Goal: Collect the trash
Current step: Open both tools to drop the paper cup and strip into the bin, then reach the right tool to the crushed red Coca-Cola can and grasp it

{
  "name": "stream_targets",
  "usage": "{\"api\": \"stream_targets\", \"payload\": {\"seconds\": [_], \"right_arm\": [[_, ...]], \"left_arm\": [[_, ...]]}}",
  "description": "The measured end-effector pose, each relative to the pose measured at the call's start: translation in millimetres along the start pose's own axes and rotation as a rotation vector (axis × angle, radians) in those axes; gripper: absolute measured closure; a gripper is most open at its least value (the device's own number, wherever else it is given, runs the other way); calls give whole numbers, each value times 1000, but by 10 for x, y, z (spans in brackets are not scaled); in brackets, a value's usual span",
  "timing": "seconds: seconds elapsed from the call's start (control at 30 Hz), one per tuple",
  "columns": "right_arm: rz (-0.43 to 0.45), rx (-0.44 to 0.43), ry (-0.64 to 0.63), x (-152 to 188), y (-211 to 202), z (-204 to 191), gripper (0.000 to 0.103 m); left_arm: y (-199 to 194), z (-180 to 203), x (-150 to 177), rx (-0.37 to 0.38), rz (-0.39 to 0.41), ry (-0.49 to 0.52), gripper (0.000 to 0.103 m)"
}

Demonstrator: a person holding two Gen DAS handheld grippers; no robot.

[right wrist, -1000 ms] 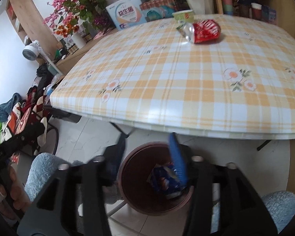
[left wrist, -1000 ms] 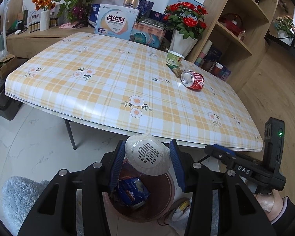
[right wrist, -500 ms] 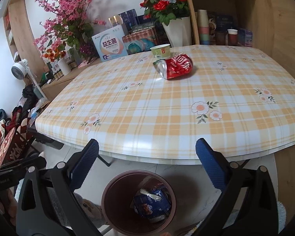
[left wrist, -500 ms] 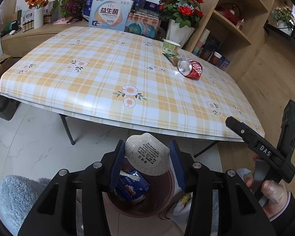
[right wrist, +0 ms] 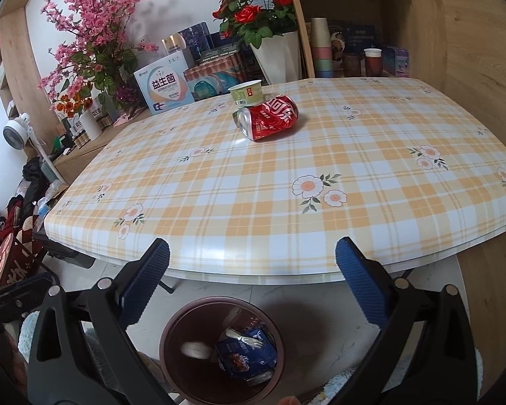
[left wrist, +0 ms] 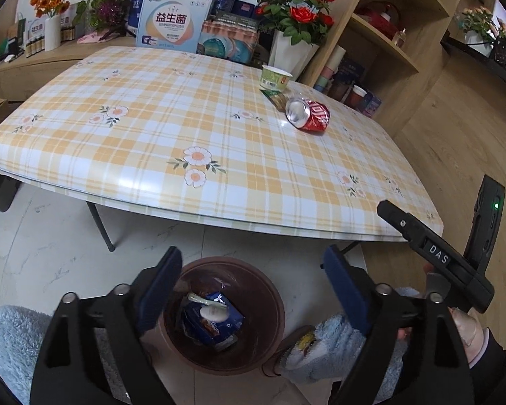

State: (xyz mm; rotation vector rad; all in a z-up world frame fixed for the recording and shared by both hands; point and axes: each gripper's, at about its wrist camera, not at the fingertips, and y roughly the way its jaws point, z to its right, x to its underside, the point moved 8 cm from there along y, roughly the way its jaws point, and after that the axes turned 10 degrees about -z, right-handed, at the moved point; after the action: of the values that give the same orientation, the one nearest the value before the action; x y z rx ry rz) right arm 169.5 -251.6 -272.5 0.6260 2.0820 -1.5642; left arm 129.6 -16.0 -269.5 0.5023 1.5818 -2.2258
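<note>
Hanging over the brown bin (left wrist: 226,314), left gripper (left wrist: 249,290) opening, nothing between its pads. White mask (left wrist: 213,314) lying inside the bin on a blue packet (left wrist: 216,320). Right gripper (right wrist: 253,287) wide apart, empty. Red can (right wrist: 270,117) and green cup (right wrist: 246,92) sitting on the checked table (right wrist: 286,185).
</note>
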Motion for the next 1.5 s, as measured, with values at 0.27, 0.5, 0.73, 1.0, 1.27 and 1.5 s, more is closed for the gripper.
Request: {"api": "stream_targets", "payload": {"seconds": [0.27,0.5,0.73,1.0,1.27,1.5], "right_arm": [[-5,64,-21,12,39,46,6],[-15,103,-59,28,82,42,6],[-19,177,-59,-153,128,206,6],[-39,139,-66,-689,313,395,6],[-81,87,-43,-1487,881,644,6],[-133,-8,-86,-2120,1635,644,21]], "left_arm": [[-83,-265,-93,-93,55,-82,6],[-103,-468,-128,-153,75,-124,6],[-114,-527,-424,-181,110,-98,6],[-35,-471,-904,-184,145,-48,6],[316,-411,-1501,-187,139,-4,6],[612,-387,-1958,-176,138,-2,6]]}}
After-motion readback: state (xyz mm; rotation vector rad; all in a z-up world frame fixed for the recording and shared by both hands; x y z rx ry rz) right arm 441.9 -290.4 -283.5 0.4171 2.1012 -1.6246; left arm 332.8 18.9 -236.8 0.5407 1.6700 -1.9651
